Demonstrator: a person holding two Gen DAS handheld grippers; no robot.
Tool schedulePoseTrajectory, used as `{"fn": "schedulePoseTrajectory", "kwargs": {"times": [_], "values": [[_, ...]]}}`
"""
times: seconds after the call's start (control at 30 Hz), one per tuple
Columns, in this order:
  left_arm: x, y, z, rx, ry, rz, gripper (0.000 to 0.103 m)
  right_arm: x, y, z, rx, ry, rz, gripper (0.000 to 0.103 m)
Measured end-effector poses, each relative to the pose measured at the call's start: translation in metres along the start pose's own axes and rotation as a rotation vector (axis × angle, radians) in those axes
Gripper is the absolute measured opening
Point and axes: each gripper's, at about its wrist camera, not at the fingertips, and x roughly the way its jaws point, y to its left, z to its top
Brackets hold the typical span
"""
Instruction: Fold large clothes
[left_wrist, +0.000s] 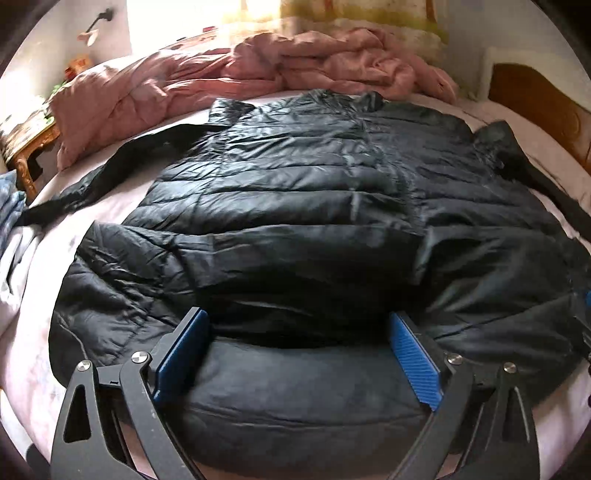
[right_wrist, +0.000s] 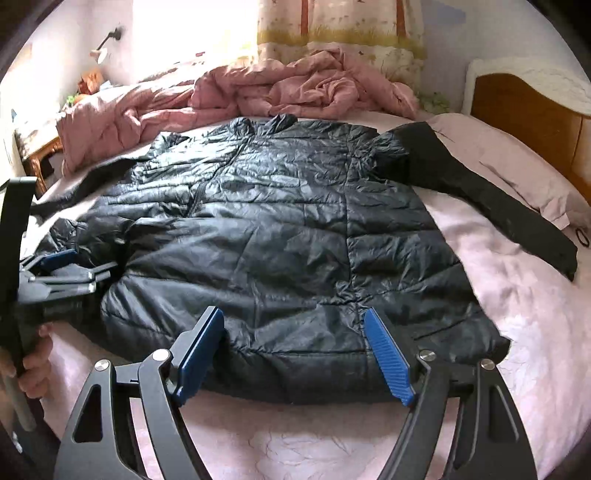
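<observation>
The left gripper (left_wrist: 299, 328) stood with its blue-padded fingers (left_wrist: 183, 354) spread wide on either side of the jacket's near hem, the padded cloth bulging up between them; whether the pads pressed on it could not be told, and nothing looked pinched. In the right wrist view the same tool showed from the side at the left edge, gripped by a hand (right_wrist: 35, 365). The right gripper (right_wrist: 295, 328) likewise held its jaws wide apart over the hem, with a stretch of cloth between the fingers (right_wrist: 389, 360) and no squeeze visible.

The black quilted jacket (right_wrist: 258, 229) was a shiny, crinkled puffer with stitched horizontal channels and a seam running down its middle. It lay spread flat on the pale pink bed sheet (right_wrist: 517, 295), filling most of the bed. Its long axis ran from the near hem away to the collar (right_wrist: 282, 120), which pointed toward the heap of pink duvet (right_wrist: 258, 88) at the far side. One matte sleeve (right_wrist: 498, 199) reached out to the right and angled back toward the near edge, ending close to a pink pillow (right_wrist: 517, 173) by the wooden headboard (right_wrist: 528, 107). The other sleeve (left_wrist: 110, 173) stretched out to the left, flat on the sheet.
</observation>
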Motion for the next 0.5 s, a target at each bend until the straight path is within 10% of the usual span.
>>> {"fn": "schedulePoseTrajectory", "kwargs": {"times": [0.2, 0.5], "values": [[-0.007, 0.03, -0.004, -0.027, -0.054, 0.078, 0.096, 0.031, -0.003, 0.0, -0.057, 0.042, -0.159, 0.08], [-0.037, 0.078, -0.012, -0.093, -0.124, 0.121, 0.096, 0.025, -0.07, 0.004, 0.157, 0.036, -0.168, 0.08]]}}
